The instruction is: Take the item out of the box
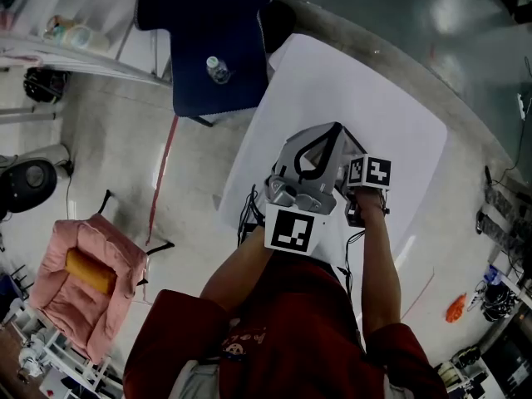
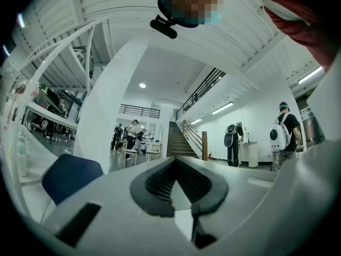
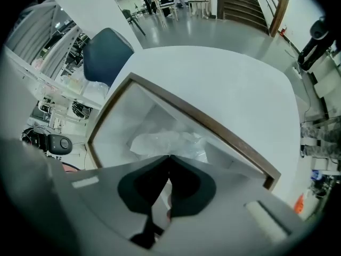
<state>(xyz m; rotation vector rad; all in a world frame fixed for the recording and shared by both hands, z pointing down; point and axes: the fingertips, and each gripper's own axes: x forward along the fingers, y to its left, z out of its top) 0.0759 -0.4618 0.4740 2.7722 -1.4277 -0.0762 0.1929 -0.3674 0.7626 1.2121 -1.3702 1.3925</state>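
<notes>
The white table (image 1: 374,123) fills the middle and right of the head view. Off its upper-left corner stands a dark blue chair (image 1: 218,48) with a small clear bottle (image 1: 218,69) on the seat. A pink padded chair (image 1: 91,281) sits at the lower left.

In the right gripper view the open white box (image 3: 213,126), edged in brown, lies on the table at the centre of the frame. The item, a crumpled clear plastic bag (image 3: 170,142), lies inside it.

My right gripper (image 3: 169,158) points steeply down into the box. Its jaws are closed together right at the bag's near edge, and I cannot tell whether they pinch the film.

My left gripper (image 2: 175,161) points level across the hall. Its tips are closed together and it holds nothing.
</notes>
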